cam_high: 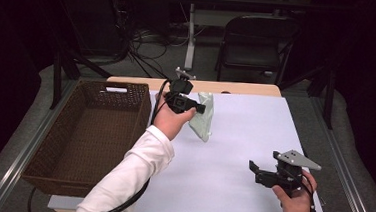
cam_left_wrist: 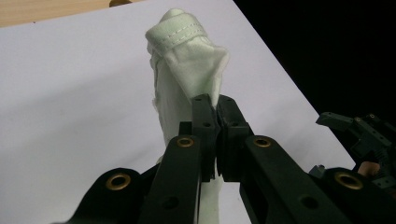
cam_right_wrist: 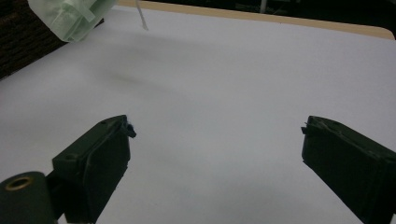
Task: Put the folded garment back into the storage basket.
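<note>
Clamped between the jaws of the left gripper [cam_high: 200, 107] is a pale green cloth [cam_high: 203, 118], which is seen in the left gripper view [cam_left_wrist: 215, 106] to be pinched by one corner, the jaws drawn tight together on the fabric [cam_left_wrist: 180, 60]. The cloth is held above the white table cover [cam_high: 243, 140] near the far edge of the table, and from the pinch it hangs downward in a bunched, elongated fold, so that its long axis is judged to run roughly vertically, with the lower end close to the cover; whether that end touches the surface cannot be told. A brown wicker basket [cam_high: 46, 166] is set on the person's left, just beside the white cover, and it lies to the left of the held cloth, on the far side of the left forearm from it. The right gripper [cam_high: 254, 170] is held low over the near right part of the table, well apart from the cloth, with its jaws standing wide and nothing between them, as is confirmed in the right gripper view [cam_right_wrist: 215, 140], where the cloth [cam_right_wrist: 70, 16] is seen at the upper left. The left hand is therefore much nearer both to the cloth and to the basket, and a sideways carry leftward over the rim is judged to be what the coming move depends upon.
</note>
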`<move>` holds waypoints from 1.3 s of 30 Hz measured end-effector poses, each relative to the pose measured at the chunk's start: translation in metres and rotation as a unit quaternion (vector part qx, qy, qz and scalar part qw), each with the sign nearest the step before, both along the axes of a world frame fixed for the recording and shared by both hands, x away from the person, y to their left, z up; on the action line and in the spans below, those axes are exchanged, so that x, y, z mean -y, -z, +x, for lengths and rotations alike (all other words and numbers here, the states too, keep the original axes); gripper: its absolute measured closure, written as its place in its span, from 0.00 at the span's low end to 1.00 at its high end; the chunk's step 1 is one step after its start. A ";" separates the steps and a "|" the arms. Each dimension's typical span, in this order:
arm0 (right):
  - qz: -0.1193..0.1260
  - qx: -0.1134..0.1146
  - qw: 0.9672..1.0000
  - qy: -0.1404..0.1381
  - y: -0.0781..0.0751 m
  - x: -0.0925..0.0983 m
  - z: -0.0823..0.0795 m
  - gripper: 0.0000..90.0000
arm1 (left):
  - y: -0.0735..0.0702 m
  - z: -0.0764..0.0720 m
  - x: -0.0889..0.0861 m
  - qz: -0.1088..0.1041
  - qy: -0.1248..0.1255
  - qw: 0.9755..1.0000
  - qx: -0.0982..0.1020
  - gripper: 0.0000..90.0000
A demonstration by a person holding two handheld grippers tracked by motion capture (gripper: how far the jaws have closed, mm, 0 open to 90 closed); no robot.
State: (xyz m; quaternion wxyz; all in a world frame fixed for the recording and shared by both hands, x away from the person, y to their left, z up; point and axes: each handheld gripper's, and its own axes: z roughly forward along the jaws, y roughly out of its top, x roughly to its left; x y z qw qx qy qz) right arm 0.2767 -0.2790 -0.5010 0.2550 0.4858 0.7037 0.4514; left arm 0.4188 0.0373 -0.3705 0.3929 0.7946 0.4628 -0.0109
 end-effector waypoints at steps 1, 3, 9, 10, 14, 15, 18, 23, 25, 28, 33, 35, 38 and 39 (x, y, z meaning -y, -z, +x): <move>0.000 0.000 1.000 0.000 0.000 0.000 0.000 0.08 | -0.001 0.000 -0.001 -0.001 -0.003 1.000 0.000 0.98; -0.004 0.001 1.000 0.000 0.000 0.001 0.000 0.08 | -0.002 0.000 -0.004 0.001 -0.005 1.000 0.001 0.98; 0.000 0.000 1.000 -0.001 0.000 0.000 0.000 0.08 | -0.005 0.001 -0.012 0.003 -0.013 1.000 0.002 0.98; -0.001 -0.001 1.000 -0.001 0.000 0.000 0.000 0.08 | -0.006 0.001 -0.014 0.004 -0.015 1.000 0.003 0.98; 0.000 0.000 1.000 0.000 0.000 0.000 0.000 0.08 | -0.008 0.001 -0.021 0.006 -0.019 1.000 0.005 0.98; -0.002 0.001 1.000 -0.001 0.000 0.000 0.000 0.08 | -0.009 0.001 -0.022 0.006 -0.021 1.000 0.004 0.98; -0.003 0.001 1.000 -0.002 0.000 0.000 0.000 0.08 | -0.009 0.001 -0.028 0.008 -0.024 1.000 0.005 0.98; -0.007 0.001 1.000 -0.001 0.000 0.000 0.000 0.08 | -0.011 0.000 -0.039 0.010 -0.032 0.999 0.005 0.98; -0.007 0.001 1.000 -0.001 0.000 0.000 0.000 0.08 | -0.012 0.000 -0.043 0.012 -0.038 0.999 0.006 0.98; -0.007 0.001 1.000 -0.001 0.000 0.000 0.000 0.08 | -0.014 -0.001 -0.051 0.011 -0.043 0.999 0.007 0.98; -0.008 0.001 1.000 -0.002 0.000 0.000 0.000 0.08 | -0.016 -0.002 -0.063 0.012 -0.053 0.998 0.010 0.98; -0.007 0.000 1.000 -0.001 0.000 0.000 0.000 0.08 | -0.016 -0.003 -0.065 0.012 -0.055 0.998 0.009 0.98; -0.008 0.001 1.000 -0.002 0.001 -0.001 0.000 0.08 | -0.017 -0.005 -0.075 0.014 -0.062 0.998 0.010 0.98; -0.007 0.000 1.000 -0.002 0.001 -0.001 0.000 0.08 | -0.018 -0.006 -0.078 0.012 -0.065 0.998 0.008 0.98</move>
